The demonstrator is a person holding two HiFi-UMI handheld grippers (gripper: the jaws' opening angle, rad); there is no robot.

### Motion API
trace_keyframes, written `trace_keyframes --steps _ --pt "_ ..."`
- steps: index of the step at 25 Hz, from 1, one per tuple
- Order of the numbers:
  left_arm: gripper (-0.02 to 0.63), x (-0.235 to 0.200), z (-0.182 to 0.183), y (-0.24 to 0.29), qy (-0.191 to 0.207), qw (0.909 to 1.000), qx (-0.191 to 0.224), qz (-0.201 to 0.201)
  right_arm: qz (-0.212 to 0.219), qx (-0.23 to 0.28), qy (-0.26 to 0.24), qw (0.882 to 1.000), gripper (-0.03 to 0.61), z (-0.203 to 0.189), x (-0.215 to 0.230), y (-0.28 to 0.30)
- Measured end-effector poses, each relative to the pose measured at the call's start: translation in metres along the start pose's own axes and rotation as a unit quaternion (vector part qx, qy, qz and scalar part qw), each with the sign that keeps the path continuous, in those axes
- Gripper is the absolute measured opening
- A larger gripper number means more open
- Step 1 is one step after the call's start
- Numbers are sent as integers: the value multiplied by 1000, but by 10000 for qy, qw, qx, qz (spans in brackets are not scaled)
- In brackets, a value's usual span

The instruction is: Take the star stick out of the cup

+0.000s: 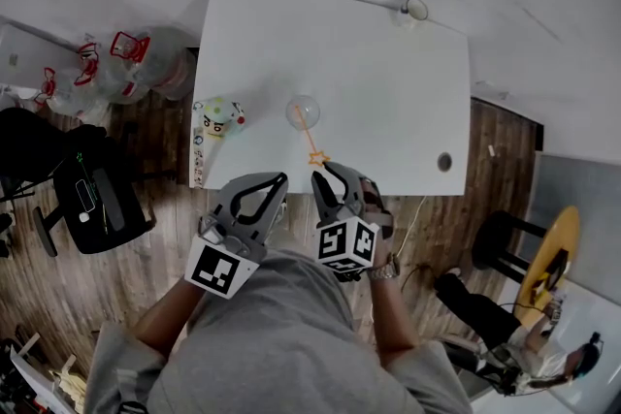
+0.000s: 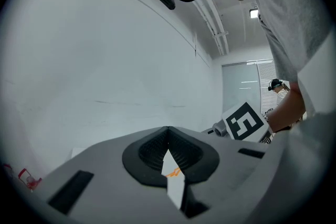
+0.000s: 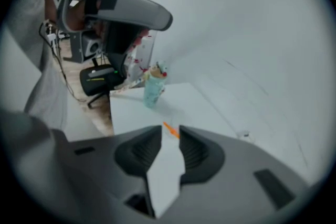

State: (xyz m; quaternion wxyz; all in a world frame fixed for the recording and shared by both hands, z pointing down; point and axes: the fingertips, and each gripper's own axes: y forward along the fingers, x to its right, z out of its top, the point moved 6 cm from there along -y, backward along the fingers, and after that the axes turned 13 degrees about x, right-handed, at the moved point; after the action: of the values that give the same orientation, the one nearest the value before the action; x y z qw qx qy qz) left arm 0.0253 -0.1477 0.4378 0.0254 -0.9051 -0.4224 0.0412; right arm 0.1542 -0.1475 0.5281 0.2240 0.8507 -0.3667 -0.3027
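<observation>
Two tongs sit low in the head view, at the table's (image 1: 388,82) near edge.

- **Far left on the table:** a small decorated tumbler (image 1: 220,117), not part of the job.
- **Left tongs (image 1: 281,178):** tips pressed together with nothing between them, parked just off the table edge.
- **Centre:** a clear cup (image 1: 303,111) stands upright. The star stick (image 1: 309,133) leans out of it toward the bottom of the frame, its orange star end past the rim and low over the table.
- **Right tongs (image 1: 328,172):** a narrow gap between the pads, holding nothing. The star end lies just ahead of the tips. Whether it sits inside the gap I can't say, as the view is soft.

**Handling:** the stick looks thin, light and probably bendy plastic. The cup seems light too and may tip or drag along.

**Best hold:** take the shaft just below the star with a gentle pinch, then draw it out along the stick's own lean.
</observation>
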Motion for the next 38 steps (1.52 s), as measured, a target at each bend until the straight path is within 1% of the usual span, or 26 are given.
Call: trace_keyframes --steps 9,18,30,38 --pt "29 -11 -2 2 -9 10000 24 50 184 -303 -656 9972 128 -5 0 20" --pt "29 -19 -4 5 -54 10000 7 70 302 -398 -523 9974 126 -9 0 35" --pt "29 -23 -6 5 -25 10000 -13 79 88 -330 -419 9985 58 -5 2 40" --pt "29 -21 -6 3 -14 9999 17 136 -78 -386 -290 9988 48 -9 5 38"
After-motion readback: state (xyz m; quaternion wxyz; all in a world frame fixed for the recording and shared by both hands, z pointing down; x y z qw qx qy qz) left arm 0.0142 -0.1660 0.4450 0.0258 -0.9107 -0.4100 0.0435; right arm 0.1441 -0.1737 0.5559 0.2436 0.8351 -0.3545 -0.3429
